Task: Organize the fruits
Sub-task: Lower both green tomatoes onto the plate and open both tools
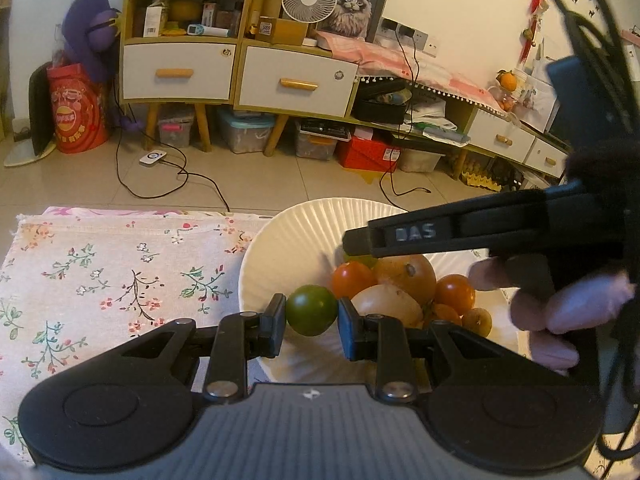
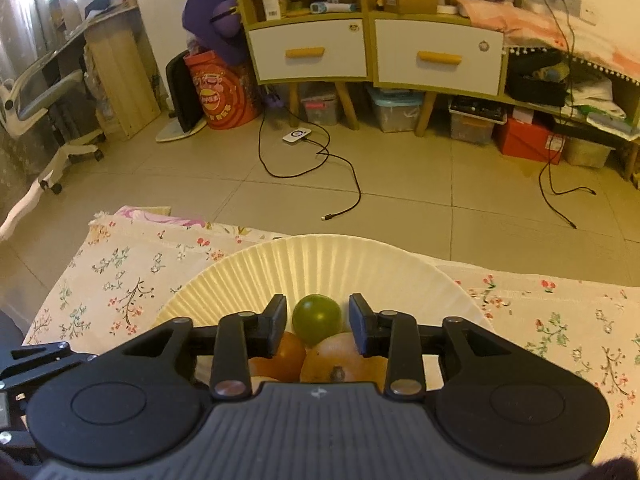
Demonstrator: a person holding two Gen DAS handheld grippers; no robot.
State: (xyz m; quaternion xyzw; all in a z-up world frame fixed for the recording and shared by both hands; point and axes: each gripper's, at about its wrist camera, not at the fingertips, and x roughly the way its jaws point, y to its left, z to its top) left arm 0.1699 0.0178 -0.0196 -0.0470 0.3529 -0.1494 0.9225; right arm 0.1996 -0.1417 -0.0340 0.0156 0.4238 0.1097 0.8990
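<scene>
Green fruit [image 1: 311,310] sits clamped between the fingers of the left gripper [image 1: 311,320], both pads pressing its sides. In the left wrist view it is held over the near left part of the white fluted plate [image 1: 256,248], just beside the pile of orange fruits [image 1: 408,276] at lower centre-right.

The right gripper [image 2: 318,308] reaches in from the right of that view, held by the right hand [image 1: 552,308]. In its own view its fingers [image 2: 280,320] stand a little apart, with a second green fruit [image 2: 318,318] between them. A narrow gap shows on each side, so the pads do not press on it. This fruit lies on the pile.

The plate's far rim reaches close to the table's far edge, with floor tiles beyond. Open floral cloth [image 1: 120,272] spreads to the left of the plate.
</scene>
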